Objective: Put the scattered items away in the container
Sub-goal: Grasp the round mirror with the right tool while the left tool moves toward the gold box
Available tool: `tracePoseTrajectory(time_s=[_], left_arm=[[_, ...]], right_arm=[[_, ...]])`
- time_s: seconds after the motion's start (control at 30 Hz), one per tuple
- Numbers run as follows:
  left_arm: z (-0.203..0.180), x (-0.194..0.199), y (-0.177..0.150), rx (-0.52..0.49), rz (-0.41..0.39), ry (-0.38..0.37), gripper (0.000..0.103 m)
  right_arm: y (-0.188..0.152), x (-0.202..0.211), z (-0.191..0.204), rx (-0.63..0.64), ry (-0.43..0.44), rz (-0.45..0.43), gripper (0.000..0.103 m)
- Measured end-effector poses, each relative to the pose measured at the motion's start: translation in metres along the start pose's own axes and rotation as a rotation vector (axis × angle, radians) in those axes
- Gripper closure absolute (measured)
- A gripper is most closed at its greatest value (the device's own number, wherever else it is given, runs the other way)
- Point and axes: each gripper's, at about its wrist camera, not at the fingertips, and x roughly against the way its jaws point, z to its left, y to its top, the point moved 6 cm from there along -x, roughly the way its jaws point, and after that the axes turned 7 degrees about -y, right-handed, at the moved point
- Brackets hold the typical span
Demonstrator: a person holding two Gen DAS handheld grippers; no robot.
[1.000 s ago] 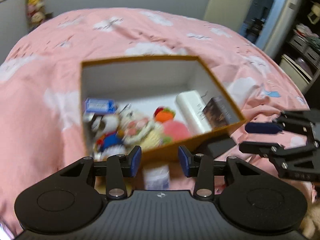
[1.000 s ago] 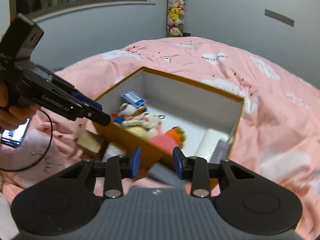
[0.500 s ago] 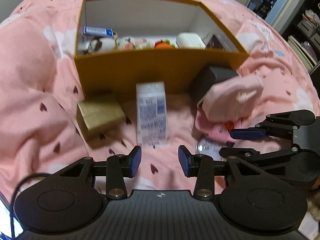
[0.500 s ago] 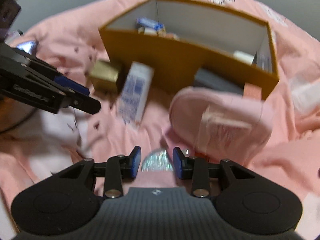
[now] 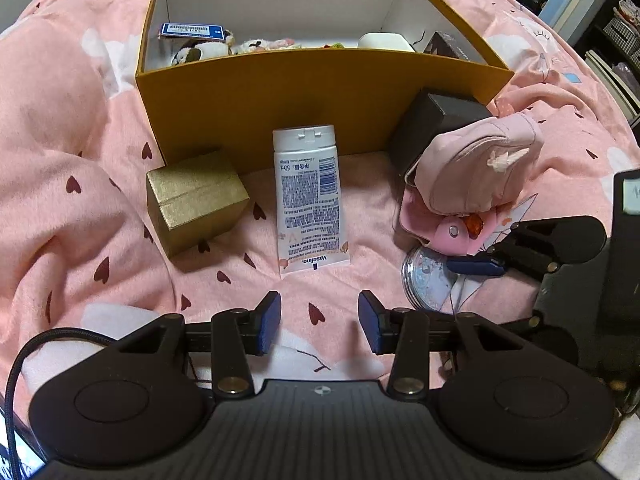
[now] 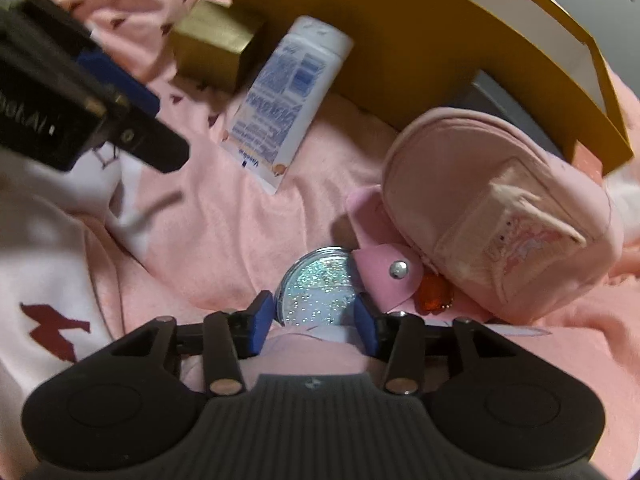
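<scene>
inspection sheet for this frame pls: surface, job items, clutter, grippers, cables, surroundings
Surface: pink bedspread with heart and cloud prints, rumpled.
Job's things: yellow box open, already holding soft toys, a blue card and a white block. Still outside in front of it: gold box, lotion tube lying flat, black box, pink pouch, pink snap case, glitter disc.
Clutter: nothing seen beyond the items to tidy.
Grippers: left gripper open over bare bedspread below the tube, jaws opening. Right gripper straddles the glitter disc, jaws opening, pads not pressing.
Cables: black braided cable at the left gripper.
Surroundings: doorway and shelving at upper right, dim.
</scene>
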Motion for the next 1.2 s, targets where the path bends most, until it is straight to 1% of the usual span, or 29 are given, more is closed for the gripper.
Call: tracePoseTrajectory(time_s=[0.1,0.2,0.3,0.37,0.5,0.53,0.6,0.7,0.77,0.9,1.07,1.2], left_arm=[[-0.001,0.000,0.000,0.003,0.000,-0.001,0.053],[-0.001,0.000,-0.001,0.004,-0.003,-0.003,0.053],[-0.001,0.001,-0.002,0.005,-0.006,-0.003,0.053],[-0.001,0.002,-0.002,0.007,-0.008,-0.005,0.053],[0.000,0.003,-0.001,0.012,-0.014,-0.007,0.053],[0.000,0.004,-0.001,0.013,-0.015,-0.007,0.053],[0.000,0.004,-0.001,0.012,-0.016,-0.006,0.053],[0.000,0.003,-0.001,0.014,-0.017,-0.006,0.053],[0.000,0.004,-0.001,0.015,-0.018,-0.007,0.053],[0.001,0.005,-0.001,0.017,-0.021,-0.003,0.053],[0.002,0.007,0.001,0.017,-0.031,0.017,0.053],[0.002,0.007,0.001,0.013,-0.030,0.022,0.053]], right_arm=[[-0.001,-0.005,0.009,0.065,-0.049,0.002,0.043],[-0.002,-0.011,0.012,0.102,-0.095,0.003,0.037],[-0.003,-0.015,0.012,0.119,-0.121,0.003,0.036],[-0.004,-0.015,0.010,0.116,-0.125,0.000,0.039],[-0.006,-0.007,0.003,0.090,-0.111,-0.032,0.055],[-0.007,-0.004,0.001,0.082,-0.105,-0.040,0.057],[-0.008,0.003,-0.004,0.066,-0.100,-0.057,0.067],[-0.009,0.016,-0.008,0.067,-0.117,-0.085,0.077],[-0.010,0.022,-0.010,0.085,-0.144,-0.098,0.079],[-0.008,0.024,-0.010,0.136,-0.199,-0.103,0.079],[-0.002,0.006,0.008,0.230,-0.255,-0.083,0.078],[-0.002,-0.006,0.013,0.281,-0.286,-0.070,0.074]])
